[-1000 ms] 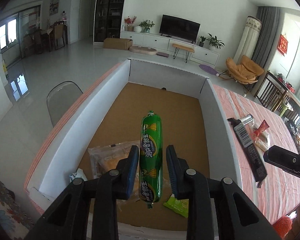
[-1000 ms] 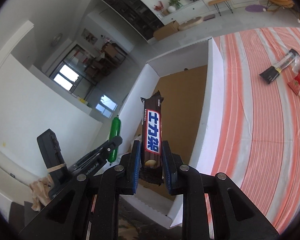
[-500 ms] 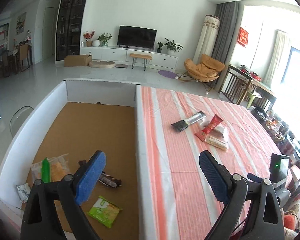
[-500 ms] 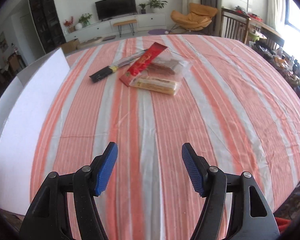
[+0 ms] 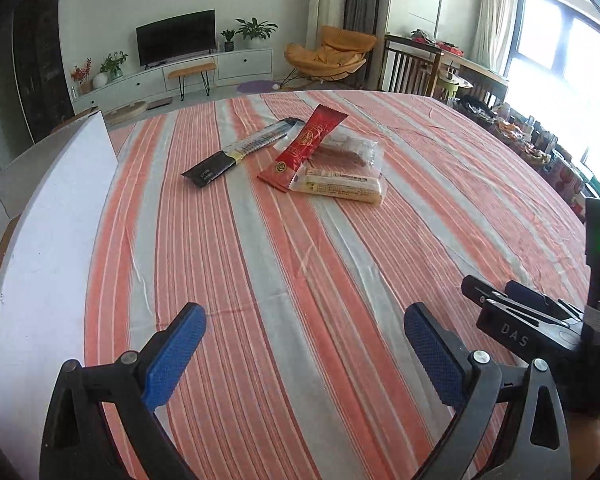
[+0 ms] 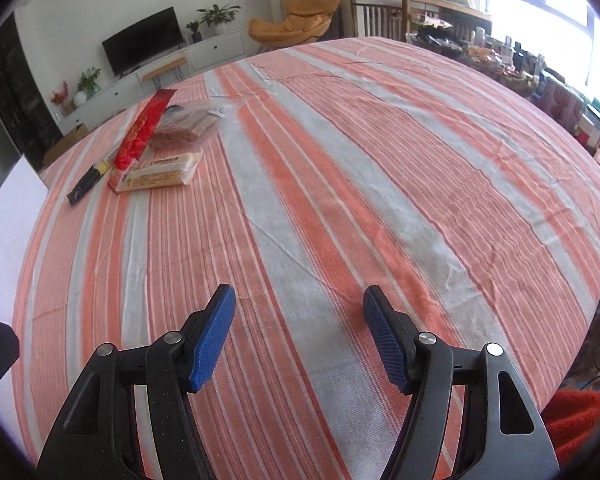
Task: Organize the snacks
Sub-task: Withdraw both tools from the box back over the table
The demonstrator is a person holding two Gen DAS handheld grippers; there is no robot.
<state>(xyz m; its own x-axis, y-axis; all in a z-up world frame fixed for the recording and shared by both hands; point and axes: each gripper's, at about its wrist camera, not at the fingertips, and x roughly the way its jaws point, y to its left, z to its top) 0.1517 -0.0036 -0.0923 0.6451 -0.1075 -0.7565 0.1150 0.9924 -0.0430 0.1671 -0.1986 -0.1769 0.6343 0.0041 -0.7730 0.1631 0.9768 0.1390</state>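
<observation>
Both claws stand apart with nothing between their blue pads, having just been opening: the left claw point(image 5: 305, 334) and the right claw point(image 6: 299, 314) hang over the orange-and-grey striped bench point(image 5: 340, 280). Well ahead lie a long black wrapper point(image 5: 236, 154), a red foil sachet point(image 5: 304, 146) and clear-wrapped biscuit packs point(image 5: 340, 186), touching. A white-walled cardboard box point(image 5: 48, 240) sits left.
</observation>
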